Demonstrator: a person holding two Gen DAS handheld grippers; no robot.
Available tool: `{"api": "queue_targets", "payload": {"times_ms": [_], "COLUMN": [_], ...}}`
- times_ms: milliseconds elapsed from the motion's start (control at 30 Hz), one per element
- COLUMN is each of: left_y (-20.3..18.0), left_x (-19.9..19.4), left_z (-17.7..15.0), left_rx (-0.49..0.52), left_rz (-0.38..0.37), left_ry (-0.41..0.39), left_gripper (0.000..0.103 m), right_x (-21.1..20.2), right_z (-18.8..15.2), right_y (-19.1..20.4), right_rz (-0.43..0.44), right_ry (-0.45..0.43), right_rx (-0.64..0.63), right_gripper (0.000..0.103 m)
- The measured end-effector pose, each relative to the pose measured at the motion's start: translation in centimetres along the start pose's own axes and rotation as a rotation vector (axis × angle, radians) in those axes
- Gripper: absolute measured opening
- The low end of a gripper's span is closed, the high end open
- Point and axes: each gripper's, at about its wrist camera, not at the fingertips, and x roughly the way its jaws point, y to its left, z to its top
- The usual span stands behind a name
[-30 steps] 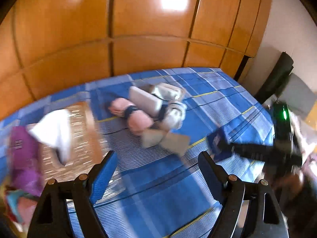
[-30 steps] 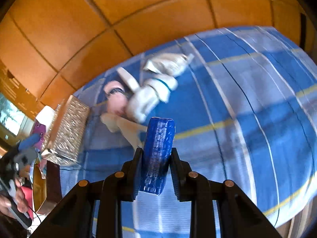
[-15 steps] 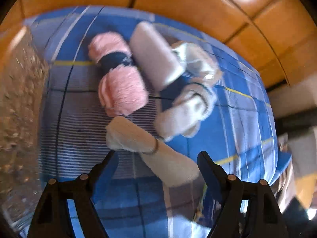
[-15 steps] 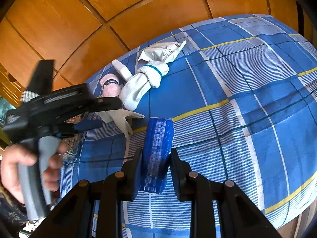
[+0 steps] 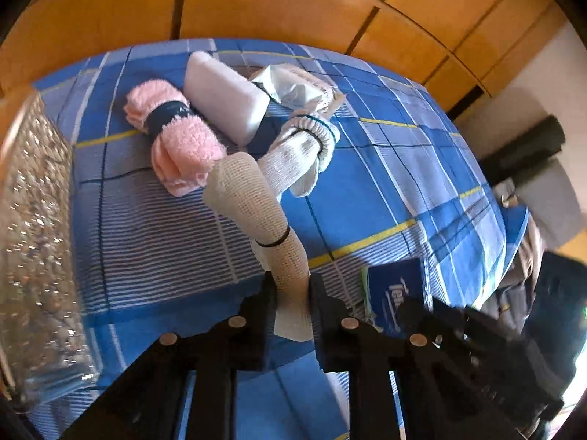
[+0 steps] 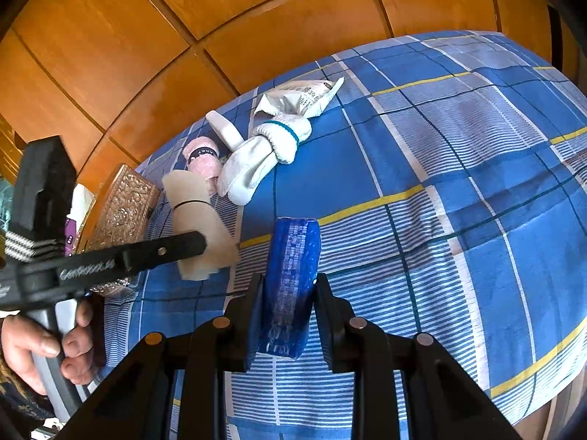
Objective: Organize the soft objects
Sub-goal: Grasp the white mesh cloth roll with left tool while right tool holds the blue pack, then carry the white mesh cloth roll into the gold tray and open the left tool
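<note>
While the left tool (image 5: pixel 291 295) is clamped on the lower end of a cream gauze roll (image 5: pixel 256 205) with a black band round its middle, the roll leans up and away from the jaws over the bed (image 5: pixel 385 168); whether its far end touches the sheet, cannot tell; right wrist view shows same roll (image 6: pixel 200 220) pinched by the left tool's fingers (image 6: pixel 172 247), person's left hand (image 6: pixel 47 348) on the grey handle; right tool (image 6: pixel 288 300) is closed tight on a blue tissue pack (image 6: pixel 290 278), pack standing on edge between the jaws, above the blue plaid bedsheet (image 6: pixel 458 183); left view catches that pack (image 5: pixel 394 293) low right, just beside the roll's gripped end; rest of soft things in a cluster further up the bed: pink fluffy towel roll (image 5: pixel 179 143) with dark band, white oblong pad (image 5: pixel 223 99) touching it, crinkled white packet (image 5: pixel 297 88) behind, white glove bundle (image 5: pixel 301 154) with teal-edged cuff just beside the gauze roll's far end; ornate metallic box (image 5: pixel 33 238) at left edge of bed, near the towel; same box (image 6: pixel 121 209) in right view, behind the left tool; wooden panelled wall (image 6: pixel 220 29) behind the bed.
</note>
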Motion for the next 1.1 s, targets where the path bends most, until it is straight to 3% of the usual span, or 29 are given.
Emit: {"api": "queue_targets", "payload": {"times_ms": [100, 200, 367, 567, 633, 667, 700, 933, 1100], "left_y": [0.6, 1.3, 1.8, 1.3, 1.1, 0.9, 0.8, 0.4, 2.8], "left_x": [0.8, 1.1, 1.2, 3.3, 3.3, 3.2, 3.2, -1.1, -4.9], "left_z": [-0.3, 0.0, 1.0, 1.6, 1.6, 1.5, 1.4, 0.5, 4.9], "left_rx": [0.009, -0.045, -0.142, -0.18, -0.16, -0.125, -0.102, 0.012, -0.051], "left_rz": [0.001, 0.001, 0.02, 0.086, 0.094, 0.094, 0.079, 0.039, 0.014], "left_ry": [0.045, 0.051, 0.046, 0.108, 0.098, 0.082, 0.084, 0.024, -0.055], "left_gripper": [0.018, 0.029, 0.063, 0.064, 0.058, 0.028, 0.019, 0.015, 0.015], "right_x": [0.0, 0.0, 0.0, 0.0, 0.0, 0.0, 0.0, 0.0, 0.0], "right_z": [0.0, 0.0, -0.1, -0.1, -0.1, -0.1, -0.1, -0.2, -0.2], "right_y": [0.0, 0.1, 0.2, 0.0, 0.0, 0.0, 0.0, -0.1, -0.1], "right_rz": [-0.006, -0.014, -0.019, -0.01, -0.009, -0.008, -0.009, -0.008, -0.01], "right_ry": [0.0, 0.0, -0.002, -0.002, -0.003, -0.003, -0.003, -0.006, -0.008], "right_rx": [-0.001, -0.002, -0.008, -0.002, -0.001, 0.002, 0.002, 0.001, 0.001], "right_gripper": [0.026, 0.026, 0.026, 0.026, 0.026, 0.026, 0.026, 0.026, 0.026]}}
